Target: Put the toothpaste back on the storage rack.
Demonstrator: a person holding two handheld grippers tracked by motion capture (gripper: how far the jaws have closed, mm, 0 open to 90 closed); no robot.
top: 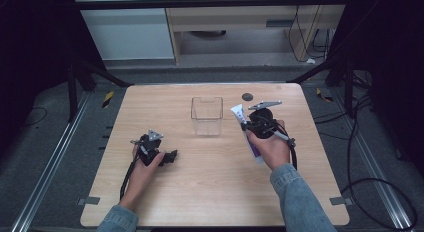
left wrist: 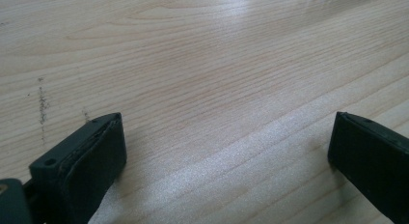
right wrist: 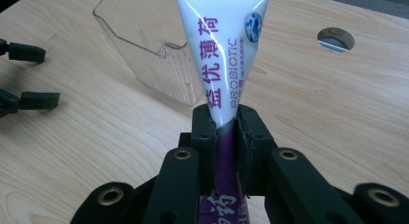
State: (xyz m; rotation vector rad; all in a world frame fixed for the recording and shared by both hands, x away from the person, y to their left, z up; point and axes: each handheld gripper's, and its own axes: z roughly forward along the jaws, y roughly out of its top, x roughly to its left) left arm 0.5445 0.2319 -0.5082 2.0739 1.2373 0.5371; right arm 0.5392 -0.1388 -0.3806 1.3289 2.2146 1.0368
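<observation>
The right claw (right wrist: 224, 125) is clamping a white and purple tube (right wrist: 219, 60), its two black jaws pressing in on the tube's middle where the white print gives way to purple. In the right gripper view the flat crimped end of the tube is rising straight up ahead of the claw, and the purple part is running back down between the linkage arms. In the high view the tube (top: 248, 133) is passing through the right hand (top: 272, 147), sticking out beyond it at both ends.

A clear plastic container (right wrist: 149, 55) is standing on the table (right wrist: 337, 103) just ahead and to the left of the right claw, open side up. A round hole (right wrist: 336, 39) in the table is lying ahead and to the right of that claw.

The left claw (left wrist: 226, 151) is resting low over bare wood with its jaws spread wide and nothing between them. In the high view the left claw (top: 172, 156) is sitting well apart from the container (top: 207, 115), which is standing ahead of it and off to its right.
</observation>
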